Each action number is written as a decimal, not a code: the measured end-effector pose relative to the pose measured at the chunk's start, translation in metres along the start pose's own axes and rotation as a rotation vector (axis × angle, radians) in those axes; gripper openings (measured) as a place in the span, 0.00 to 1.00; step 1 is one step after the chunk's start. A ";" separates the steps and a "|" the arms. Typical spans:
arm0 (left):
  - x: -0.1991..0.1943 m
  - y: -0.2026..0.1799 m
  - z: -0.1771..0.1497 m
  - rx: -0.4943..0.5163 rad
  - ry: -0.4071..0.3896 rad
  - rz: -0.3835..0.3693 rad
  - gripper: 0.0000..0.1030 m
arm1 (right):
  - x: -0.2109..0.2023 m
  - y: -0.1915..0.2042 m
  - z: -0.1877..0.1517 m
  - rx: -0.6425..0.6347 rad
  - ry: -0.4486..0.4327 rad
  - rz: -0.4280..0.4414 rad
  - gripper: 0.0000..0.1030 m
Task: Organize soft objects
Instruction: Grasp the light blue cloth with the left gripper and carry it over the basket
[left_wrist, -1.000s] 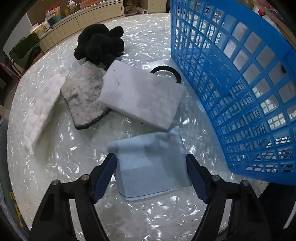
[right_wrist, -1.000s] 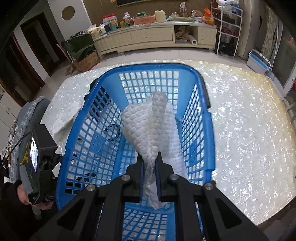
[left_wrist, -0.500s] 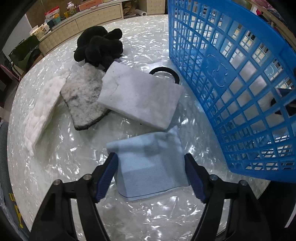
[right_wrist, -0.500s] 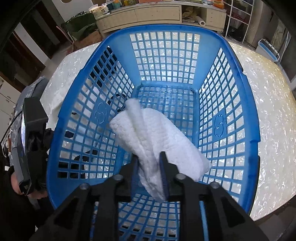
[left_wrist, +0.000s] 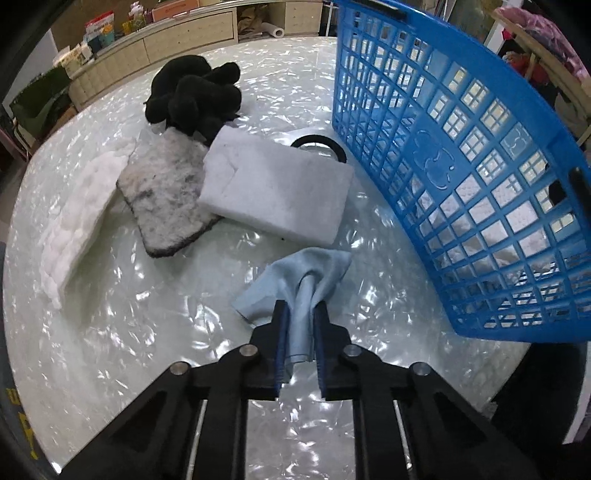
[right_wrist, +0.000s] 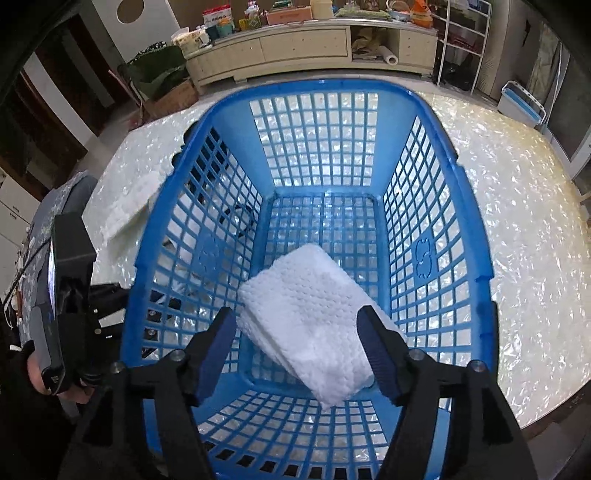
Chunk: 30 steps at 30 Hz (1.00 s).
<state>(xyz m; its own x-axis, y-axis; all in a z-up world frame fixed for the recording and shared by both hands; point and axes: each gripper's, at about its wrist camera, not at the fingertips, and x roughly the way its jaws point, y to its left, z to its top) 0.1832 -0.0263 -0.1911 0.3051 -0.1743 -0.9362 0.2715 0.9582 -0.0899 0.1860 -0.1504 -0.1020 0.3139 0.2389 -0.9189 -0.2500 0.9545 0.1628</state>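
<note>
My left tool (left_wrist: 299, 314) is clamped on the light blue cloth (left_wrist: 295, 284), which bunches up into a ridge between the two blue pads while its free corners fan out on the tabletop (left_wrist: 147, 332) just ahead of them. My right tool (right_wrist: 299, 347) hangs over the blue basket (right_wrist: 476, 280) with its jaws opening; the white quilted cloth (right_wrist: 306, 321) lies between them on the basket floor, and neither pad presses on it.

Taking the blue basket as my landmark: the white quilted cloth sits inside it, toward the near end of the floor, lying flat and folded. Seen from my left wrist, the blue cloth lies just outside the basket's long wall, near its closest corner. Further along that same wall is the white foam block (left_wrist: 277, 195), near the basket but apart from it, and a black ring (left_wrist: 321, 146) peeks out behind the block, close to the basket's wall. On the far side of the foam block from the basket lies the grey fuzzy pad (left_wrist: 166, 199), its edge tucked under the block, and beyond that a white fluffy pad (left_wrist: 81, 214) lying well away from the basket. A black plush heap (left_wrist: 195, 98) sits behind the grey pad, touching its far edge.

From my right wrist I can see the other handheld rig (right_wrist: 66, 306) beside the basket's left wall.
</note>
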 end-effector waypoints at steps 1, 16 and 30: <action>-0.001 0.001 -0.002 -0.003 0.001 -0.002 0.11 | -0.003 0.001 0.000 0.000 -0.010 -0.001 0.66; -0.080 -0.004 -0.029 0.017 -0.100 -0.015 0.10 | -0.051 0.001 -0.015 0.029 -0.122 -0.102 0.98; -0.152 -0.048 -0.011 0.089 -0.220 -0.045 0.10 | -0.059 -0.022 -0.038 0.064 -0.131 -0.149 1.00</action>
<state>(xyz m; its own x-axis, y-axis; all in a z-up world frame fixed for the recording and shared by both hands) 0.1136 -0.0433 -0.0484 0.4794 -0.2710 -0.8347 0.3654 0.9264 -0.0909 0.1386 -0.1926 -0.0654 0.4609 0.1120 -0.8804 -0.1351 0.9893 0.0551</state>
